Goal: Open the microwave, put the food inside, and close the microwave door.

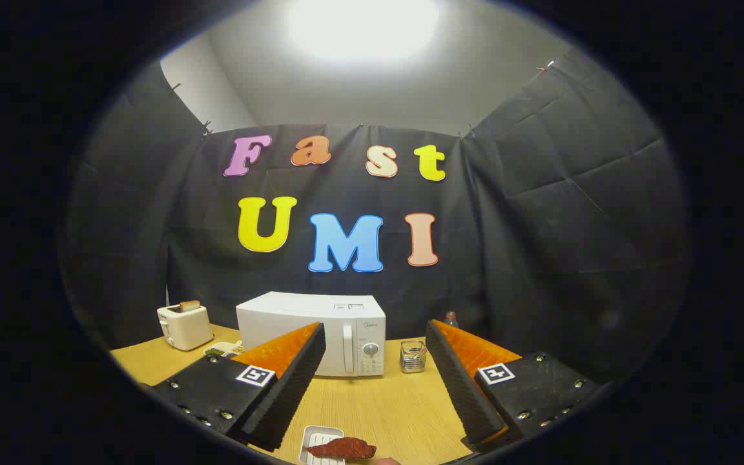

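Note:
A white microwave (pixel 320 329) stands on the wooden table (pixel 385 407) beyond my fingers, its door shut, with the handle (pixel 347 349) and a dial (pixel 370 349) on its right side. Near me, low between the fingers, a dark reddish piece of food (pixel 343 448) lies on a small white plate (pixel 320 439). My gripper (pixel 375 358) is open, held well above the table, nothing between its fingers. The left finger covers part of the microwave's front.
A cream toaster (pixel 185 326) with a slice of bread in it stands to the left of the microwave. A small white object (pixel 222 350) lies between them. A metal wire holder (pixel 413 356) stands right of the microwave, and a bottle top (pixel 451 318) shows behind the right finger.

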A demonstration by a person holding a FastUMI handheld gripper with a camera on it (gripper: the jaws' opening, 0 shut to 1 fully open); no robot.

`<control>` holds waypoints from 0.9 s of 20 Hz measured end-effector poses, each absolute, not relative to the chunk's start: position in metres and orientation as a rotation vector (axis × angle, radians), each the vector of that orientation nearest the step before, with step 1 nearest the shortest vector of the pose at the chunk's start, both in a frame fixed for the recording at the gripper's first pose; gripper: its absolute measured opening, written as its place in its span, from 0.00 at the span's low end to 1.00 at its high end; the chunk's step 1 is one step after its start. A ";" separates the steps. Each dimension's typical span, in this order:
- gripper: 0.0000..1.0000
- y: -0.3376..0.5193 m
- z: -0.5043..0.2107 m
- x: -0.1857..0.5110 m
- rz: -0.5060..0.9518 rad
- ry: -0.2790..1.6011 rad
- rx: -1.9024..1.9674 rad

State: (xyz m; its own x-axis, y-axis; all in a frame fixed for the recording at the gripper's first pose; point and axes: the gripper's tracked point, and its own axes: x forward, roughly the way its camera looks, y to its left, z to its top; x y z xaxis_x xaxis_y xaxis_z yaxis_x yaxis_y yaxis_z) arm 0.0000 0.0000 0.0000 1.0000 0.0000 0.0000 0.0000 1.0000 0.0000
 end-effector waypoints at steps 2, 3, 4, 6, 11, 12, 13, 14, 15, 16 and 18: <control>0.99 -0.004 -0.002 0.001 -0.003 0.005 -0.008; 0.99 -0.005 -0.001 0.002 -0.003 0.006 -0.008; 0.98 -0.007 0.000 0.003 -0.005 0.006 -0.005; 0.98 -0.010 0.000 0.007 -0.006 0.007 -0.005; 0.98 -0.023 0.004 0.028 -0.011 0.004 -0.019; 0.98 -0.025 0.003 0.033 -0.012 0.004 -0.015; 0.99 -0.028 0.003 0.039 -0.014 0.004 -0.010; 0.99 -0.030 0.002 0.047 -0.016 0.006 -0.005; 0.98 -0.031 0.001 0.055 -0.015 0.009 -0.002; 0.99 -0.032 -0.001 0.063 -0.014 0.012 0.001; 0.99 -0.028 -0.003 0.080 -0.001 0.014 0.006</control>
